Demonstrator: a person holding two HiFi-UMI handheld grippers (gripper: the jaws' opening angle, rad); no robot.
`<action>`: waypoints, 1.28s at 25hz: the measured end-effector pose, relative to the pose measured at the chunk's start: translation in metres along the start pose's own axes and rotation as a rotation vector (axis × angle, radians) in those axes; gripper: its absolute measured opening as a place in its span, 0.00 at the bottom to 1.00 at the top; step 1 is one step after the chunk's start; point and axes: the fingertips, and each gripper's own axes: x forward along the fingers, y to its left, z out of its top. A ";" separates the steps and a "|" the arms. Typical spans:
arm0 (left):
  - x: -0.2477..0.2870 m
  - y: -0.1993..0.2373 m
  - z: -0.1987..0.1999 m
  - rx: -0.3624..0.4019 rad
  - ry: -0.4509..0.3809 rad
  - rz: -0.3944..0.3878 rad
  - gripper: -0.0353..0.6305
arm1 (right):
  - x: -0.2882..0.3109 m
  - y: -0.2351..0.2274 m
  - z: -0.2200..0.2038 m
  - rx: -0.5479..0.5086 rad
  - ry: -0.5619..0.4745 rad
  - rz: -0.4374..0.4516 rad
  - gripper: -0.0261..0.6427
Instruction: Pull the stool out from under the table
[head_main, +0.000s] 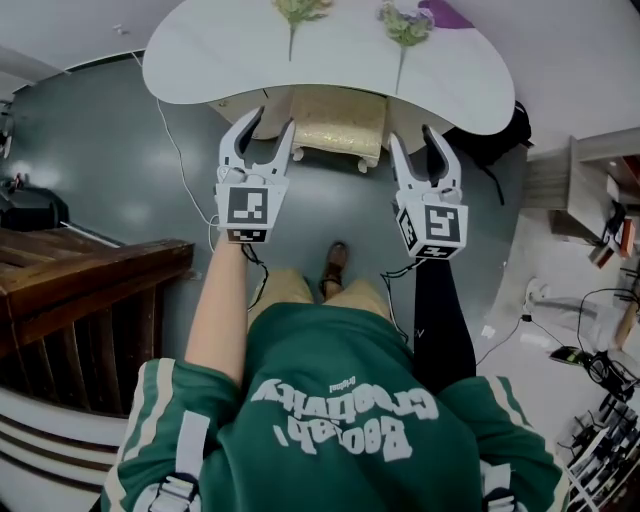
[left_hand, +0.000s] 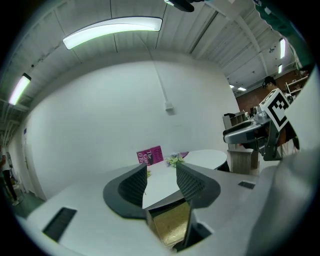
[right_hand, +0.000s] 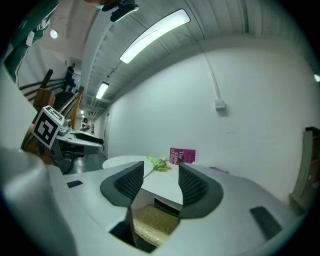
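The stool (head_main: 338, 122), with a beige cushioned seat and pale legs, stands mostly under the near edge of the white oval table (head_main: 200, 60). My left gripper (head_main: 270, 122) hangs open in front of the stool's left side, nothing between its fingers. My right gripper (head_main: 413, 140) is open in front of the stool's right side, also holding nothing. In the left gripper view the seat (left_hand: 172, 227) shows low between the open jaws (left_hand: 162, 176), below the table top (left_hand: 159, 189). The right gripper view shows the same seat (right_hand: 152, 224) under the table (right_hand: 162, 189), past the open jaws (right_hand: 157, 177).
Two green flower sprigs (head_main: 405, 25) and a pink book (head_main: 447, 13) lie on the table. A dark wooden railing (head_main: 90, 285) stands at left, and a white cable (head_main: 175, 150) runs over the grey floor. A black bag (head_main: 500, 140) and shelves (head_main: 595, 190) are at right. A shoe (head_main: 337, 262) is below the stool.
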 end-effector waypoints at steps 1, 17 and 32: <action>0.003 0.002 -0.003 0.003 0.004 -0.004 0.35 | 0.002 0.000 -0.002 0.000 0.004 0.000 0.38; 0.096 0.023 -0.124 -0.036 0.070 -0.179 0.36 | 0.080 -0.001 -0.096 0.014 0.141 -0.088 0.36; 0.137 0.022 -0.327 -0.109 0.210 -0.239 0.41 | 0.120 0.009 -0.279 0.052 0.344 -0.130 0.42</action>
